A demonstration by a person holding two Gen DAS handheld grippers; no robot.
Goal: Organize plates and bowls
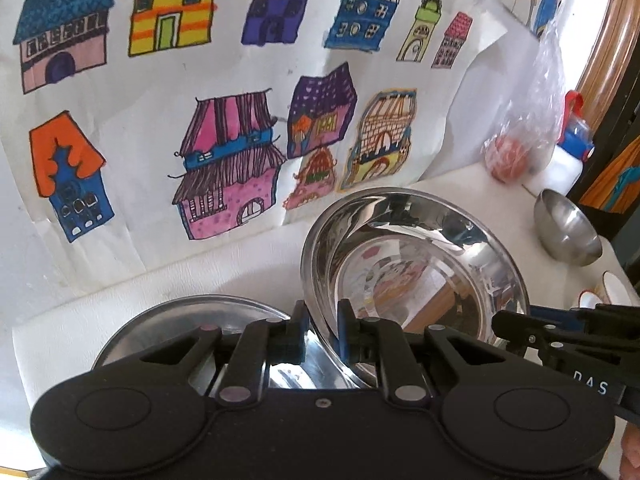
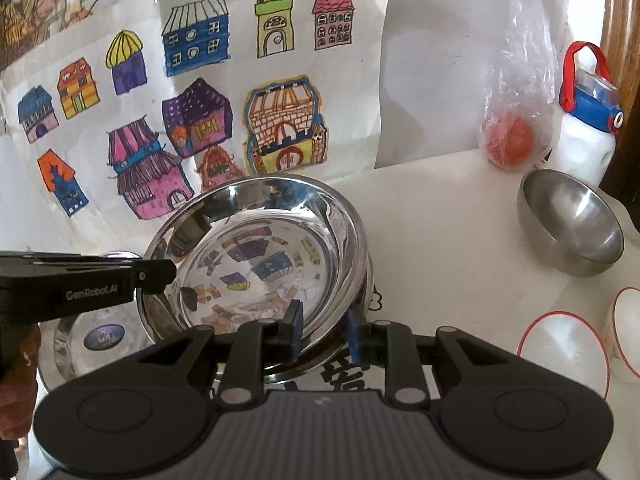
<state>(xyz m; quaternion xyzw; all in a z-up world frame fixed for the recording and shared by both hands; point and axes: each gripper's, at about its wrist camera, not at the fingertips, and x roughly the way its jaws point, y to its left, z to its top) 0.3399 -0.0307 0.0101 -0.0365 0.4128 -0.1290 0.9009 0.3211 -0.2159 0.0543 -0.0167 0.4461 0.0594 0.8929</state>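
A shiny steel plate point(image 1: 416, 264) is held tilted above the white table. My left gripper point(image 1: 322, 334) is shut on its near-left rim. The same plate point(image 2: 256, 252) shows in the right wrist view, where my right gripper point(image 2: 323, 334) straddles its near rim with a small gap between pads and rim. The left gripper point(image 2: 160, 276) enters that view from the left, on the plate's left rim. A second steel plate point(image 1: 192, 316) lies flat under the left gripper; it also shows at lower left point(image 2: 100, 340).
A small steel bowl point(image 2: 572, 224) sits at the right, near two white red-rimmed bowls point(image 2: 564, 352). A bagged tomato point(image 2: 512, 140) and a white bottle point(image 2: 588, 136) stand at the back right. Drawings of houses point(image 1: 200, 100) cover the wall behind.
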